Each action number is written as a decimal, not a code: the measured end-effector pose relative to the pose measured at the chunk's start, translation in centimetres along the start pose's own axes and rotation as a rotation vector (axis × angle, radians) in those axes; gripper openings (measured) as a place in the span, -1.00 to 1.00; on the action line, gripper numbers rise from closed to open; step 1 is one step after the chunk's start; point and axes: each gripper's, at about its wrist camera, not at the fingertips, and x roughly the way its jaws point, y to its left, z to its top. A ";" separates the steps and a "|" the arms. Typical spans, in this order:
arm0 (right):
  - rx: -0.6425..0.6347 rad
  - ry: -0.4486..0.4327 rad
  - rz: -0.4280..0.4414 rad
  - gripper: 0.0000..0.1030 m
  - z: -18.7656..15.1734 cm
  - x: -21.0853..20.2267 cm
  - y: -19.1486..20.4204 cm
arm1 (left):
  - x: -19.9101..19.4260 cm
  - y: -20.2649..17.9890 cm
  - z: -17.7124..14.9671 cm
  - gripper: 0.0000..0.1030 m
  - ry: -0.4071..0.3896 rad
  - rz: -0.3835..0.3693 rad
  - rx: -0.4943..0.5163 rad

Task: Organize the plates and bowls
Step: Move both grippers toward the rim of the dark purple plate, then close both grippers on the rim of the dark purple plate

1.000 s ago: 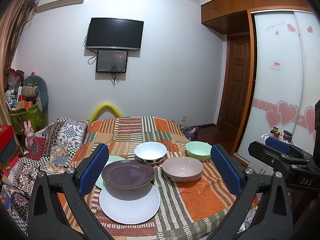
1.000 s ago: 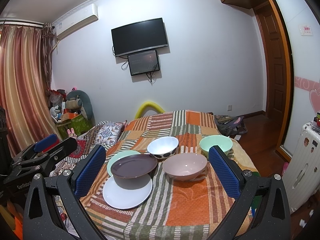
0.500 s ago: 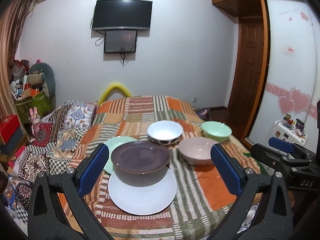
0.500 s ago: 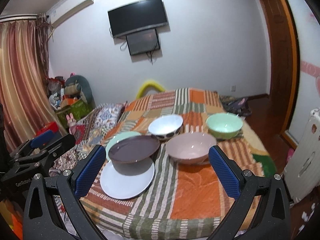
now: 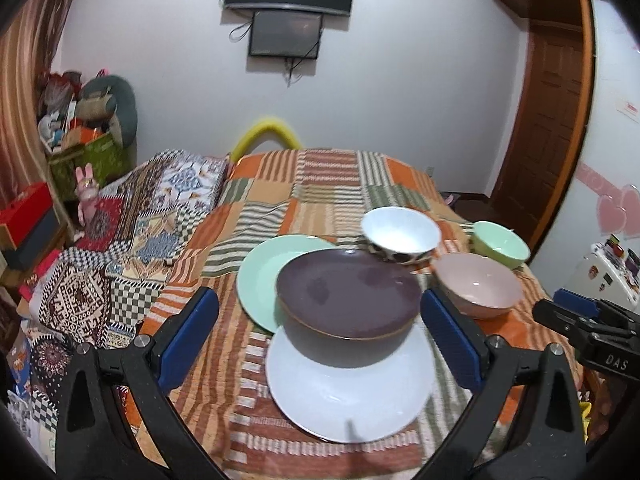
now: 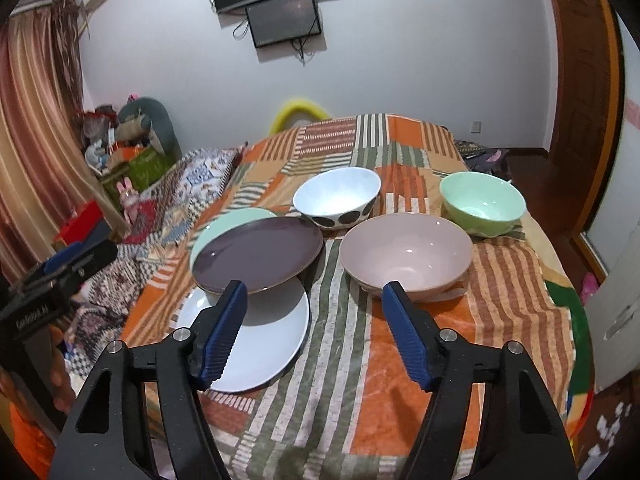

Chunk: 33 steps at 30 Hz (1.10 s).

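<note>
At twelve o'clock between the spread, empty fingers of the left gripper [image 5: 320,336], the purple plate [image 5: 348,294] sits propped above the white plate [image 5: 352,396], while the right gripper [image 6: 316,332], likewise released, faces the pink bowl [image 6: 406,258] at one o'clock.

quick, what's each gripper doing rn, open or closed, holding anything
Left gripper: open, holding nothing, fingers either side of the purple plate.
Right gripper: open, holding nothing, aimed toward the pink bowl.
</note>
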 end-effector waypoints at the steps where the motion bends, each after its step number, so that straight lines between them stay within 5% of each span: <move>1: -0.010 0.006 -0.004 0.29 0.1 0.6 0.2 | 0.6 0.4 0.1 0.97 0.011 0.007 -0.005; 11: -0.053 0.070 0.011 0.10 1.9 5.8 1.6 | 7.4 4.9 1.7 0.60 0.101 0.019 -0.041; 33: 0.004 0.224 0.049 -0.25 1.2 14.1 1.8 | 16.7 4.3 1.1 0.44 0.239 -0.074 0.032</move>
